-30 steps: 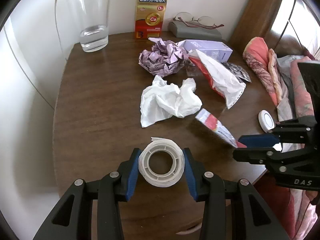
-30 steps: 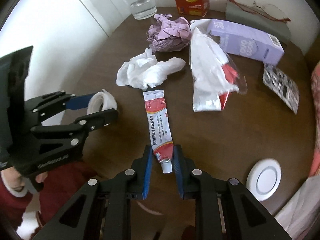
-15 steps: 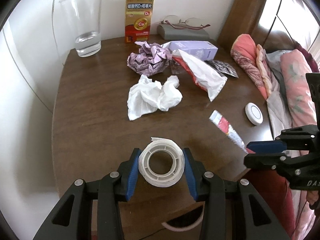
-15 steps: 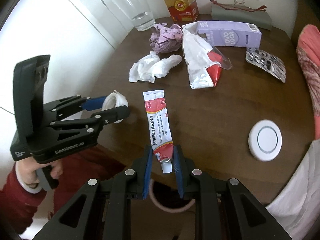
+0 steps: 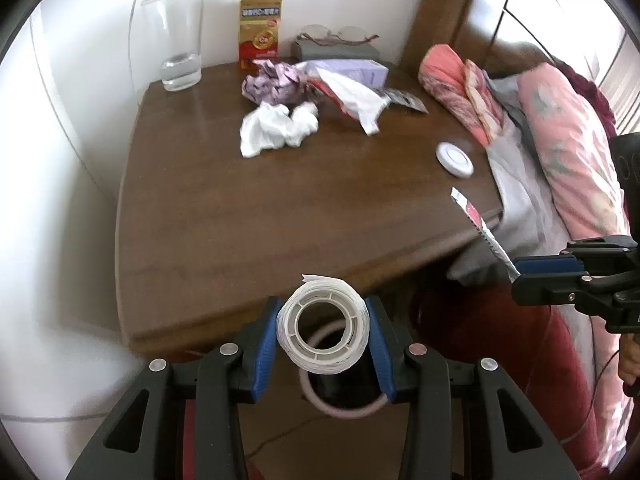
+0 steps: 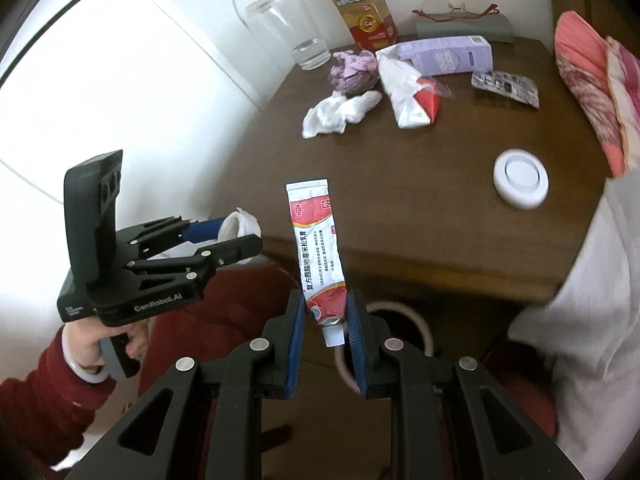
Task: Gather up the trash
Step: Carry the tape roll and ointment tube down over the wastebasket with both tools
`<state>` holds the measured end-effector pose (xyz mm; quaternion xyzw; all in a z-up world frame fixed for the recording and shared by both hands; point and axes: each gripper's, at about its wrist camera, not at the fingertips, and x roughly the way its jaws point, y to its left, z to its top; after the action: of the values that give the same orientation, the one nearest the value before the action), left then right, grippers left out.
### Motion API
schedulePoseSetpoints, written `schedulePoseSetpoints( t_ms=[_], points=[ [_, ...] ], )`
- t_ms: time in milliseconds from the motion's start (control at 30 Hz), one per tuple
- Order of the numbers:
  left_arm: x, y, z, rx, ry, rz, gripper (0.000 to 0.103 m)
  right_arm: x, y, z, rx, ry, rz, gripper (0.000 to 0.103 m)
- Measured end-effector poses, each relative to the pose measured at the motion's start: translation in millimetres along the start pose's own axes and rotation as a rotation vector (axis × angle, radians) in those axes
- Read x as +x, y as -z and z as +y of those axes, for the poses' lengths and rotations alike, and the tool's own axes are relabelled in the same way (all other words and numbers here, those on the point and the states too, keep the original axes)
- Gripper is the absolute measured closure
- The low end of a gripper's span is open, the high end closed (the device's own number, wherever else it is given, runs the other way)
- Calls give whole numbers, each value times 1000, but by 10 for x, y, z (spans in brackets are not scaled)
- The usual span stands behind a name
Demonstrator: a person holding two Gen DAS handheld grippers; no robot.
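The left gripper (image 5: 322, 334) is clamped on a light, stiff white plastic tape spool (image 5: 322, 327); the right gripper (image 6: 322, 322) pinches a soft red-and-white ointment tube (image 6: 317, 246) by its cap end. Both hang off the brown table's (image 5: 248, 216) near edge, above a pink-rimmed bin (image 5: 344, 402). Crumpled white tissue (image 5: 276, 128), lying far on the table, looks feather-light; nothing blocks it.

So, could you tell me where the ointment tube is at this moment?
The ointment tube is off the table, clamped by its cap end in the right gripper, just past the table's near edge above the round bin.
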<state>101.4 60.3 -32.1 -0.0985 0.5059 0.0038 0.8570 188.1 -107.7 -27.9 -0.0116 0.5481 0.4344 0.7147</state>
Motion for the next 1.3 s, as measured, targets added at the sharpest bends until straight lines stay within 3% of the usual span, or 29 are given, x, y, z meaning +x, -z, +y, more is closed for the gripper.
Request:
schedulePoseSetpoints(
  t_ms=[233, 500, 800, 1300],
  points=[
    [-105, 341, -222, 26, 2, 0, 60, -44, 495, 97, 15, -19, 10, 82],
    [-39, 497, -363, 37, 22, 25, 60, 134, 894, 28, 60, -23, 70, 82],
    [137, 562, -353, 33, 38, 55, 60, 505, 917, -220, 138, -37, 117, 82],
    [323, 608, -282, 14, 41, 102, 60, 1339, 741, -362, 94, 89, 323, 82]
  ],
)
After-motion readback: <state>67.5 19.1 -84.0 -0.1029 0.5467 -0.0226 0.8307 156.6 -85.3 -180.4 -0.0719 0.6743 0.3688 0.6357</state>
